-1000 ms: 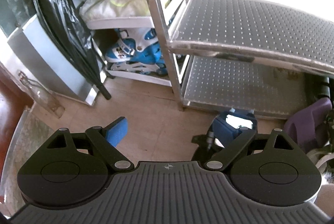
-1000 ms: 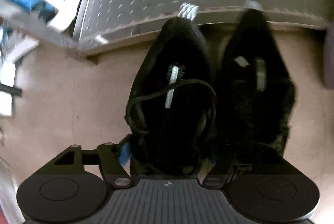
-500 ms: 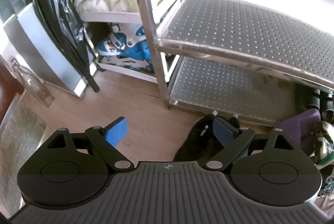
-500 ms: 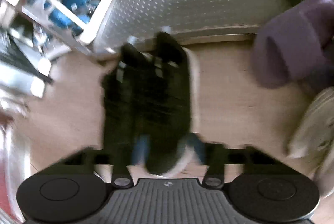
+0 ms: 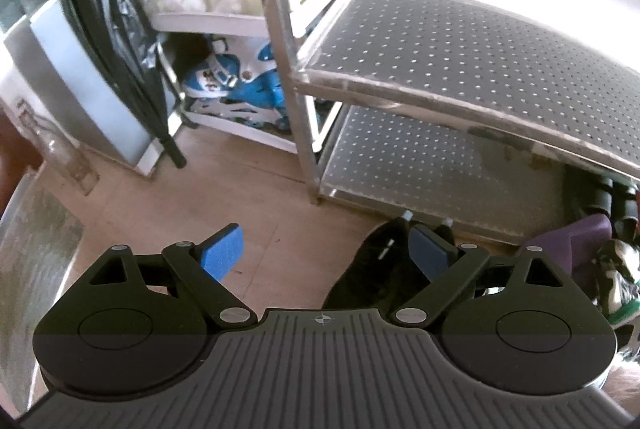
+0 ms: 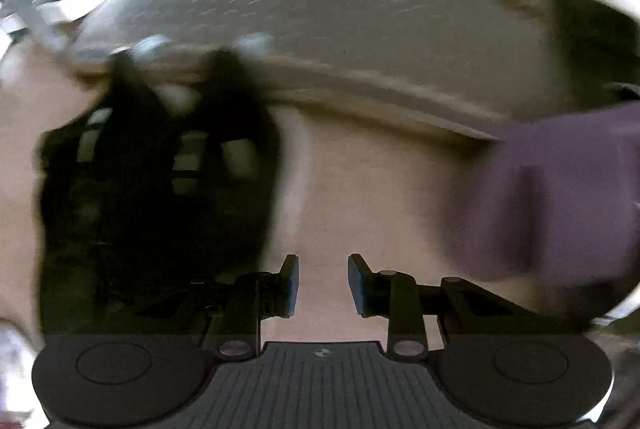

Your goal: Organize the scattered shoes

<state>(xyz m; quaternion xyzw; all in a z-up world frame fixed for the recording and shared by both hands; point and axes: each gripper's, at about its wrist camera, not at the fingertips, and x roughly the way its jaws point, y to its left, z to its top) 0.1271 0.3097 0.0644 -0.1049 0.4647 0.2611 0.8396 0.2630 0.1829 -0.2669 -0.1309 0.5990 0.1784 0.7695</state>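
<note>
Black lace-up shoes (image 6: 156, 189) sit as a pair on the tan floor (image 6: 360, 197), toes against the front edge of the perforated steel rack's bottom shelf (image 6: 320, 29), apparently lined up for storing. Right hand-held gripper (image 6: 323, 285) is beside them, jaws closing over bare floor with nothing between. Left hand-held gripper (image 5: 324, 253) stands wide and empty nearby. A purple soft shoe (image 6: 560, 197) lies unsorted to the right.

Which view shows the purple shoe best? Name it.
The right wrist view: the purple shoe fills its right side, though motion-blurred. The left wrist view shows only a sliver behind the left gripper's linkage.
</note>
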